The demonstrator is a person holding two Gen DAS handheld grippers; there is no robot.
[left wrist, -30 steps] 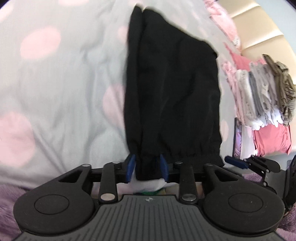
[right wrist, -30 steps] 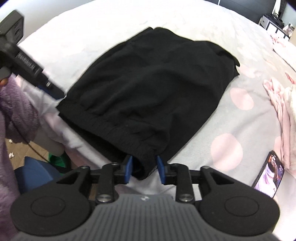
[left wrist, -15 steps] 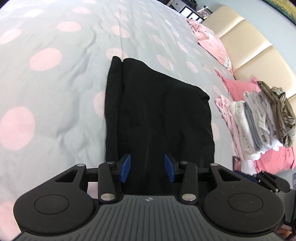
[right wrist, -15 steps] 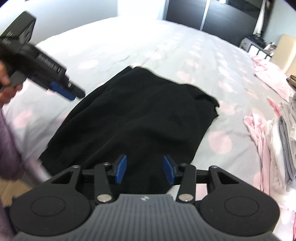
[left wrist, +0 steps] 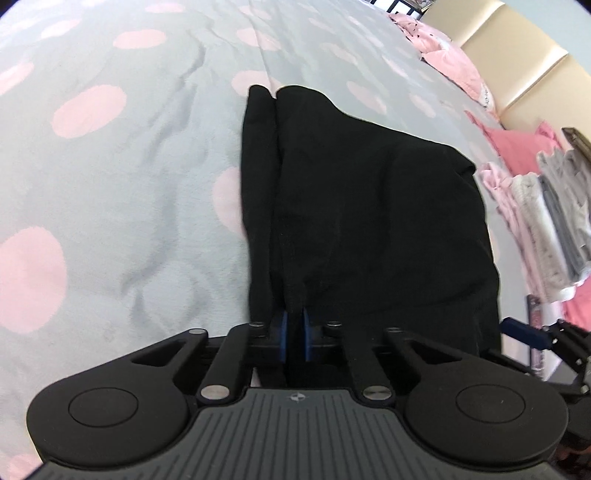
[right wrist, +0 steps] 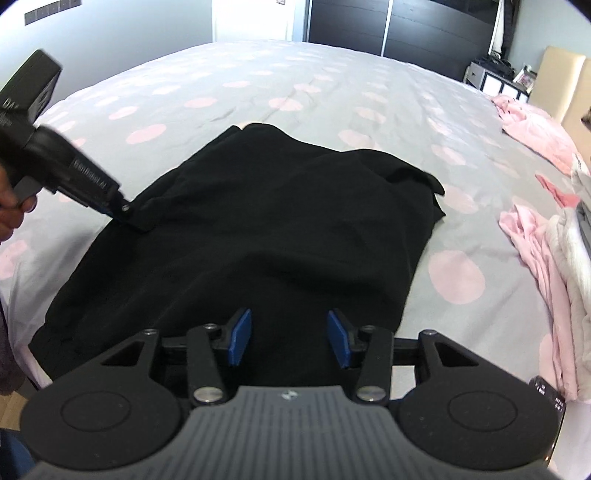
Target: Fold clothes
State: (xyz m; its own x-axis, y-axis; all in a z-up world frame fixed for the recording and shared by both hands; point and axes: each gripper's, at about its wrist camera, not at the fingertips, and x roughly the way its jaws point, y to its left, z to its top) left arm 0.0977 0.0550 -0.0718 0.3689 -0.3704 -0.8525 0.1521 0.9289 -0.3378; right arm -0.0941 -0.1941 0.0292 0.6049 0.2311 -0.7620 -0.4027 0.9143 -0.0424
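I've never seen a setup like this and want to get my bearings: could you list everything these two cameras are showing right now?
Black garment: one, black, spread flat on the bed, near edge.
Bedspread: one, grey with pink dots, under the garment.
Loose pink clothes: a few, pink, far right of the bed.
Folded pile: one stack, white, grey and pink, right of the garment.
Headboard: one, cream, padded, far right.
Wardrobe: one, dark, beyond the bed.
Phone: one, dark, at the bed's right edge.
Left gripper: black with blue pads, shut on the garment's left edge.
Right gripper: same kind, open over the garment's near edge.
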